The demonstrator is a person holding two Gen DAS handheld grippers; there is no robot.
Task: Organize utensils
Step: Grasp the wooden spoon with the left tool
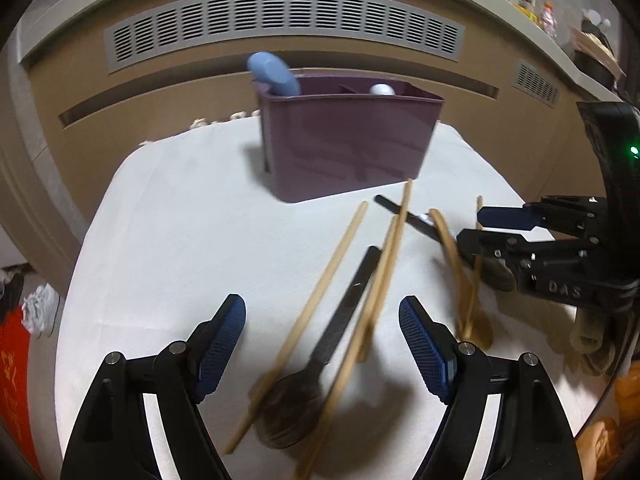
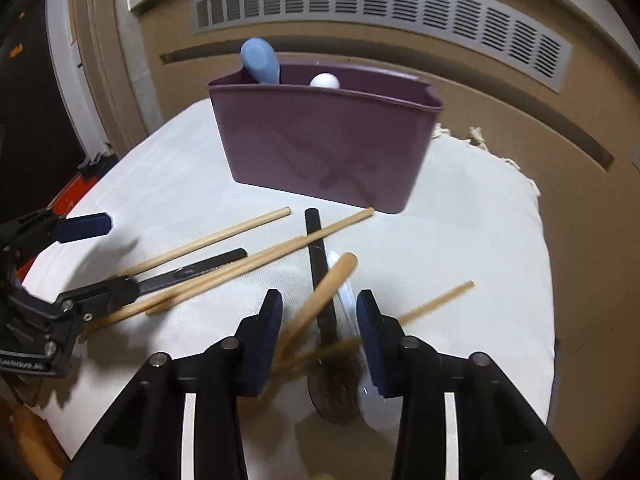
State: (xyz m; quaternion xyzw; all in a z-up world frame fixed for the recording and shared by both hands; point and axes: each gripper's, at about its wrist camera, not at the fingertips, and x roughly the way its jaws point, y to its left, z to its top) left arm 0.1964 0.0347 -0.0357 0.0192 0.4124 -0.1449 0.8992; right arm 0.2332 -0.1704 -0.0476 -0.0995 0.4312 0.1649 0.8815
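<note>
A purple utensil caddy [image 1: 348, 140] [image 2: 324, 140] stands on the white cloth and holds a blue utensil [image 1: 272, 74] and a white one [image 1: 382, 89]. Wooden chopsticks [image 1: 328, 280] [image 2: 224, 236] and a black spoon [image 1: 320, 356] lie in front of it. My left gripper [image 1: 322, 340] is open over the black spoon and chopsticks. My right gripper [image 2: 320, 328] is open, with a wooden spoon handle [image 2: 320, 300], a second black spoon [image 2: 324, 320] and a white spoon [image 2: 348, 300] between its fingers. The right gripper also shows in the left wrist view [image 1: 472, 226].
The white cloth [image 1: 180, 220] covers a small table in front of a brown cabinet with grey vent grilles [image 1: 280, 20]. The left gripper's body shows at the left of the right wrist view [image 2: 60, 308]. Clutter lies beyond the table edges.
</note>
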